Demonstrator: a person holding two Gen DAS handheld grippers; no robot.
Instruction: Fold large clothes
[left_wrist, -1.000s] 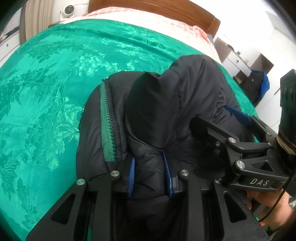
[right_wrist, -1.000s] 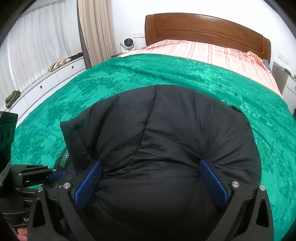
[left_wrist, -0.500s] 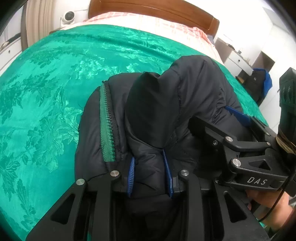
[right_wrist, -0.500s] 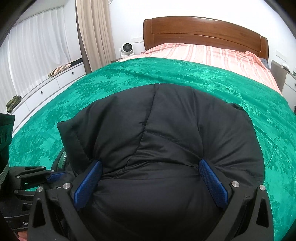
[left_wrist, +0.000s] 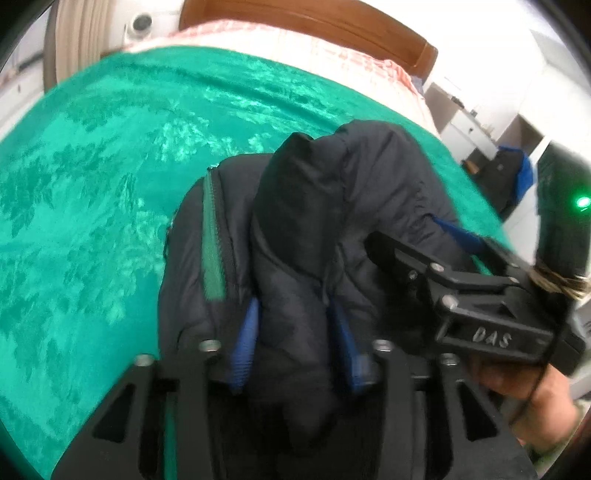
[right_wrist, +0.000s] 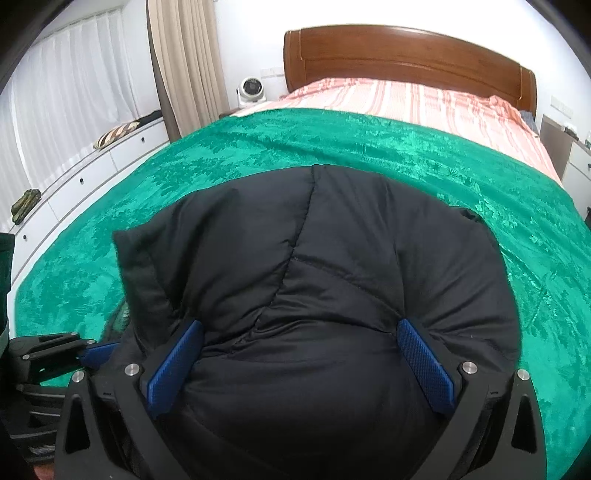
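A black padded jacket (left_wrist: 332, 206) with a green zipper (left_wrist: 212, 240) is bunched up above the green bedspread (left_wrist: 92, 221). My left gripper (left_wrist: 295, 325) is shut on a thick fold of the jacket between its blue pads. My right gripper (right_wrist: 299, 354) has its jaws set wide around a big bulge of the same jacket (right_wrist: 314, 258), blue pads pressing into it on both sides. The right gripper also shows in the left wrist view (left_wrist: 458, 258), at the jacket's right side. The left gripper shows at the lower left of the right wrist view (right_wrist: 74, 350).
The bed has a wooden headboard (right_wrist: 406, 51) and a pink striped sheet (right_wrist: 406, 103) at the far end. White drawers (right_wrist: 74, 184) and curtains run along the left wall. A small fan (right_wrist: 251, 88) stands by the bed. A nightstand (right_wrist: 576, 162) is on the right.
Both grippers have lifted and shifted slightly with the jacket; the left wrist view is now blurred from motion. The grips are unchanged.
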